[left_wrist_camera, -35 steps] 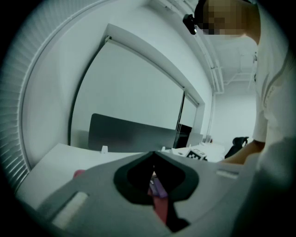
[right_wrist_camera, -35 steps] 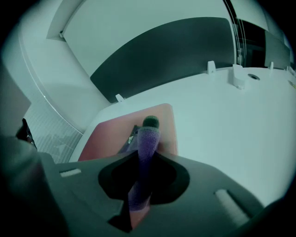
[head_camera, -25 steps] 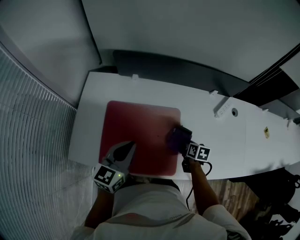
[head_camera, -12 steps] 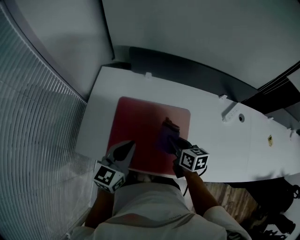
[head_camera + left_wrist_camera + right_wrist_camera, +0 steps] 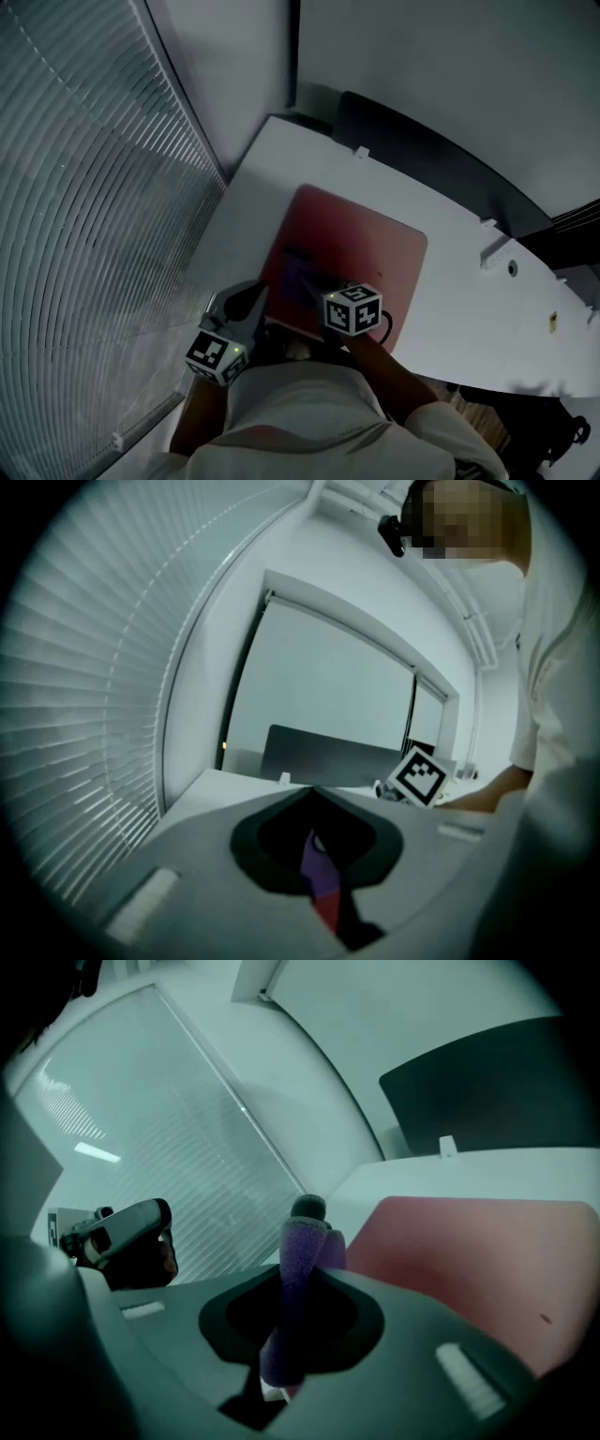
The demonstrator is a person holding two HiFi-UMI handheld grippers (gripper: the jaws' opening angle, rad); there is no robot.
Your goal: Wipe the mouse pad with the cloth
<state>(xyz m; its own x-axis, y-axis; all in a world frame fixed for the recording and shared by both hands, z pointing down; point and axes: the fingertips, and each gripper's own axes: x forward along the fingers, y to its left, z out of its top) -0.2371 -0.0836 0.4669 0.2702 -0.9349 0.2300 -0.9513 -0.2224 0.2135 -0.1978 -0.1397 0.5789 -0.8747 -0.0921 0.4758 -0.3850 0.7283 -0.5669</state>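
Head view puts our left tongs [image 5: 253, 292] nearest, closed on nothing, beside the near corner of the red mouse pad [image 5: 375, 239]. Just beyond, our right tongs [image 5: 311, 283] grip the purple cloth [image 5: 296, 268], which lies on the pad's near-left part. We judge wiping under way; how much remains we cannot tell. No container shows on the white desk [image 5: 450, 300].

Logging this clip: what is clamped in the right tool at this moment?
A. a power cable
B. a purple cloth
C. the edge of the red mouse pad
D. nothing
B: in the right gripper view the right tool is shut on the purple cloth, which sticks up between its jaws, with the red mouse pad beyond.
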